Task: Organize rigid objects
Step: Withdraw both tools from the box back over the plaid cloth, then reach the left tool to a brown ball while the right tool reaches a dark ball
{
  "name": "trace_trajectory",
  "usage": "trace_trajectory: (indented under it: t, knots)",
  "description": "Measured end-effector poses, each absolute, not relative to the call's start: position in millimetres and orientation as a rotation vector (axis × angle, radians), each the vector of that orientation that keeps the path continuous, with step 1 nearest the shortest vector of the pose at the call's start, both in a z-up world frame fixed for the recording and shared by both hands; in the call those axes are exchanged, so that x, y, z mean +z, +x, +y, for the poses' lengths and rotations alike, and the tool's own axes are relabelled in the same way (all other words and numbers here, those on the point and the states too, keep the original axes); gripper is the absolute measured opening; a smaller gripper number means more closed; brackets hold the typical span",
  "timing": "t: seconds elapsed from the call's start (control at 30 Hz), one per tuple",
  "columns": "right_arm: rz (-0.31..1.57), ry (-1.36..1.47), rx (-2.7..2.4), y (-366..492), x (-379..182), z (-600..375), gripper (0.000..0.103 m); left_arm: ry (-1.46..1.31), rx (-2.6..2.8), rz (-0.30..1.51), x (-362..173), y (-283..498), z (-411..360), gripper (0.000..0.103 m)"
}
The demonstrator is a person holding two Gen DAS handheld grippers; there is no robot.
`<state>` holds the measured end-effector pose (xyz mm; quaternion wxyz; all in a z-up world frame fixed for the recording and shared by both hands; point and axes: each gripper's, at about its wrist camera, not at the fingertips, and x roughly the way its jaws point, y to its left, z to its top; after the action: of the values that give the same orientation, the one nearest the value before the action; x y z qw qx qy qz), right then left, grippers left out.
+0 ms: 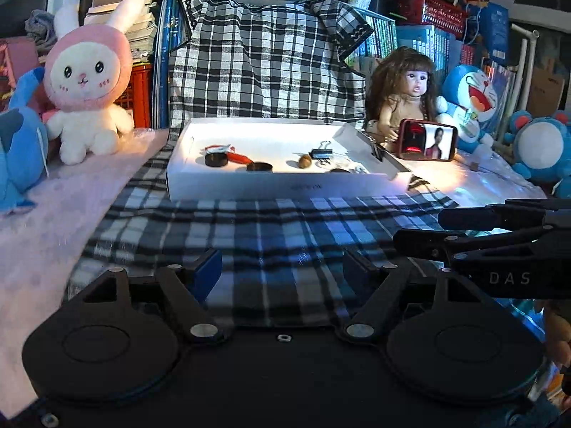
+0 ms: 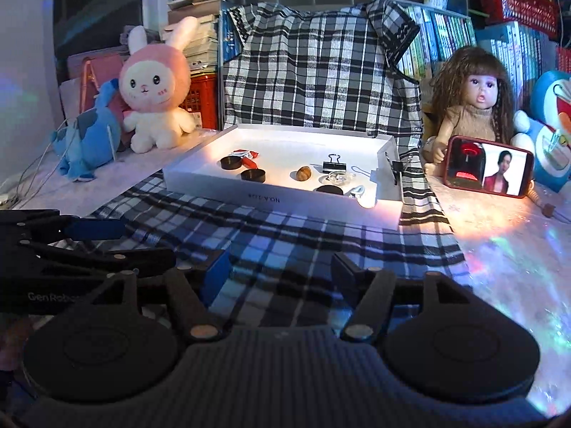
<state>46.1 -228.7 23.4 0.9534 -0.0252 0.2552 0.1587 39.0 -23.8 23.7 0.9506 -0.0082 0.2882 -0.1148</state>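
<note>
Several small rigid items lie in a shallow white box (image 2: 278, 198) sitting on a plaid cloth (image 2: 285, 242). Inside, from the right wrist view: two black round caps (image 2: 231, 162) and (image 2: 253, 175) at the left, a red-and-white packet (image 2: 246, 155) just behind them, a brown nut (image 2: 303, 173) mid-tray, a black binder clip (image 2: 334, 166) right beside it, a clear plastic piece (image 2: 337, 178) in front of the clip, a third black disc (image 2: 329, 189) near the front wall, and a metal clasp (image 2: 358, 191) next to that. Another binder clip (image 2: 395, 169) sits on the right wall of the box.

Left gripper (image 1: 282, 267) hangs over the plaid cloth, short of the box, jaws spread apart with nothing between them. Right gripper (image 2: 282, 271) same: jaws apart, empty, over the cloth in front of the box. Each gripper shows at the edge of the other's view, close alongside.

Around: pink-hooded bunny plush (image 2: 155, 87) and blue plush (image 2: 92, 132) to the left of the box, long-haired doll (image 2: 471, 107) to the right with a phone (image 2: 489, 171) leaning in front of it, screen on. Blue cat plush (image 2: 551, 121) at far right. Plaid shirt (image 2: 321, 67) draped behind the box, books (image 2: 442, 35) and red crates (image 2: 517, 3) behind.
</note>
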Motion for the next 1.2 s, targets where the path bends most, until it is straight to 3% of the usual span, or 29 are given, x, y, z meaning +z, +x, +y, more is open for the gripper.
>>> trace_trajectory:
  t: [0.23,0.33,0.4,0.83,0.9,1.2]
  knots:
    - [0.516,-0.068,0.320,20.0,13.2,-243.4,0.078,0.003,-0.249,0.582,11.5,1.8,-30.7,0.073]
    - [0.513,-0.074,0.314,11.8,9.9,-248.2,0.078,0.005,-0.266,0.588,7.0,-8.6,-33.4,0.063]
    - [0.510,-0.083,0.313,6.5,7.6,-250.2,0.078,-0.005,-0.293,0.601,5.5,-13.9,-34.5,0.050]
    - [0.529,-0.092,0.325,-4.3,-5.9,-252.8,0.078,0.030,-0.375,0.578,10.6,-34.1,-47.7,0.045]
    - [0.530,-0.096,0.323,-4.6,-7.4,-251.9,0.078,0.041,-0.378,0.592,6.8,-30.3,-51.9,0.037]
    - [0.541,-0.100,0.338,-5.8,-12.3,-248.8,0.078,0.032,-0.383,0.593,1.0,-20.1,-57.5,0.020]
